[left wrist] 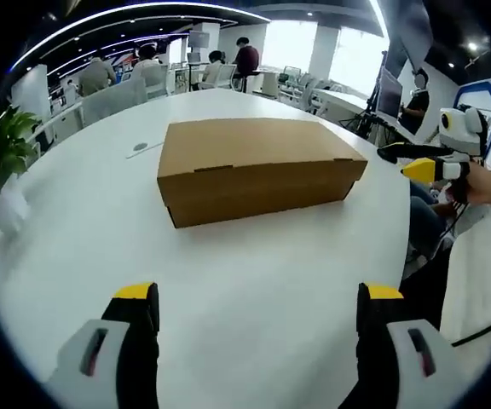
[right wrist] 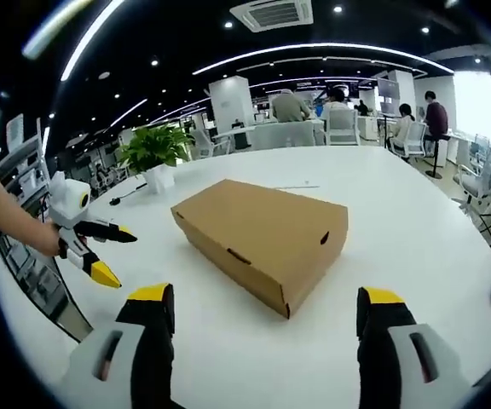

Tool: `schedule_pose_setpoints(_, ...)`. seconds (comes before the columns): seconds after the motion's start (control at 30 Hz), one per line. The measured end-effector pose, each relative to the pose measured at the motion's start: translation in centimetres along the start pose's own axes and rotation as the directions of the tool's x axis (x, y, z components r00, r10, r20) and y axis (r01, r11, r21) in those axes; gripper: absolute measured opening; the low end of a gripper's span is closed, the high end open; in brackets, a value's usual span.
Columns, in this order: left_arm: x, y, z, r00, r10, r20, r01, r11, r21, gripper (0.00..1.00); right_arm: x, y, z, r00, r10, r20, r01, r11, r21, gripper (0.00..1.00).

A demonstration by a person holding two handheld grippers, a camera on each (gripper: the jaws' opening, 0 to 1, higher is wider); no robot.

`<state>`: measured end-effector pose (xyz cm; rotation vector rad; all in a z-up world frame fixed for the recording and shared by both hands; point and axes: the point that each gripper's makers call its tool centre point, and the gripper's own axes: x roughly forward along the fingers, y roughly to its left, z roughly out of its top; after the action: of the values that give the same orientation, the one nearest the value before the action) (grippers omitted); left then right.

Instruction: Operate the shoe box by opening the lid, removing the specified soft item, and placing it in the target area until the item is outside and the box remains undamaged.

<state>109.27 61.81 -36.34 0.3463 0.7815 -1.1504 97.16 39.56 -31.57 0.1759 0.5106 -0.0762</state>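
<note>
Shoe box (left wrist: 258,168) sits lid down, closed, near the middle of the white round table (left wrist: 75,256), brown cardboard, a small tab slot along the front edge of the lid. Soft item is inside, out of sight; can't tell what it is. Left gripper (left wrist: 258,328) hangs low over the near table, jaws spread wide, nothing between them, well apart from the box. Right gripper (right wrist: 262,328) is the same: jaws parted, empty, box ahead of it and not touched. Each one also appears at the edge of the other's view, off the table's rim, yellow tips apart. No target area is marked that I can see. A potted plant (right wrist: 153,149) stands at the far left of the table. Risks, as judged from here: the lid fits snug over thin walls, so prying at one corner could crease or tear the cardboard; lifting without the other gripper bracing the base could drag the whole box across the slick top toward the edge; a hard pinch on the lid rim could dent it.
</note>
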Motion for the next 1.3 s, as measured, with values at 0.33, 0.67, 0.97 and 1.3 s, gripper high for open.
schedule_pose_setpoints(0.33,-0.2,1.3,0.9,0.999,0.032,0.013,-0.032,0.999,-0.019,0.99,-0.4,-0.4,-1.8,0.994,-0.020,-0.104,0.006,0.991,-0.133,0.77)
schedule_pose_setpoints(0.67,-0.2,2.8,1.8,0.999,0.052,-0.004,-0.052,0.998,0.022,0.99,-0.1,-0.7,-1.7,0.993,-0.049,-0.105,0.029,0.983,-0.183,0.78)
schedule_pose_setpoints(0.97,-0.5,4.5,2.9,0.998,0.069,-0.007,-0.069,0.997,0.020,0.99,-0.1,-1.3,-2.0,0.989,-0.078,-0.125,0.046,0.971,-0.236,0.74)
schedule_pose_setpoints(1.3,0.1,5.3,4.1,0.997,0.063,-0.039,-0.059,0.993,0.105,0.99,-0.1,-1.0,-2.2,0.990,-0.067,-0.122,0.035,0.968,-0.248,0.68)
